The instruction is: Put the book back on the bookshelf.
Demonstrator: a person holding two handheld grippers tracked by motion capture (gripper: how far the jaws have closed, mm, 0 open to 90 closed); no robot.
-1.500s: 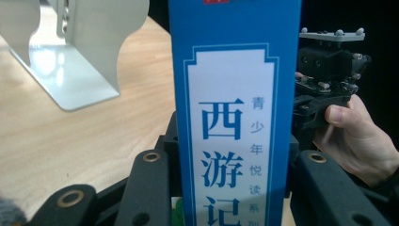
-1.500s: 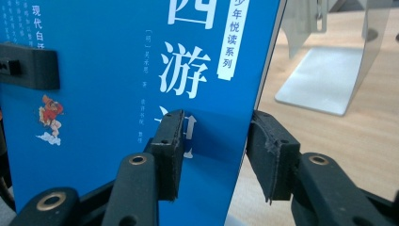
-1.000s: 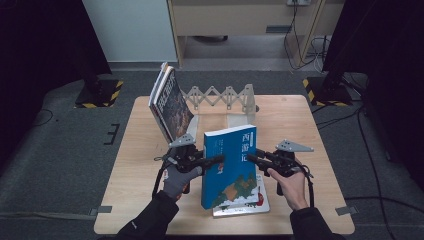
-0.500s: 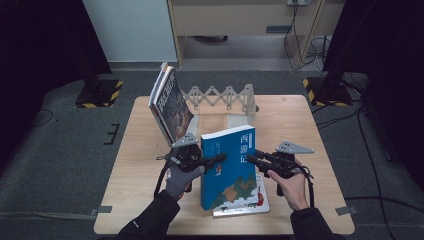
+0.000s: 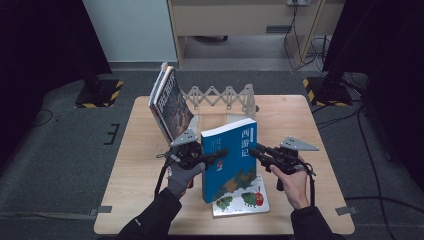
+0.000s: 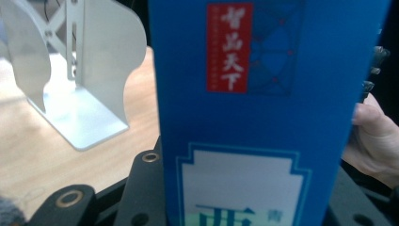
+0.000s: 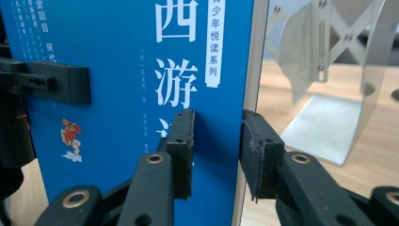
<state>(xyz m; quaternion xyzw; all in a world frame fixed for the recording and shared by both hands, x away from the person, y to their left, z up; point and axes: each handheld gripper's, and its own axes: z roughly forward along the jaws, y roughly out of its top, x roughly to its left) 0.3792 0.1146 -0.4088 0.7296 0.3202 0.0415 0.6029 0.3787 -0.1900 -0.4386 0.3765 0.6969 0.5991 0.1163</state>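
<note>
Right gripper (image 7: 216,150) closing; blue book (image 7: 141,94) hides pads.

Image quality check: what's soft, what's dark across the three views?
High view: evenly lit table, surroundings near black, text on the blue book legible. Left gripper view: book very close and soft, bookend slightly blurred. Right gripper view: cover text sharp, bookend soft and bright.

roughly four books (image 5: 230,160), one bookend rack (image 5: 222,97)
</note>
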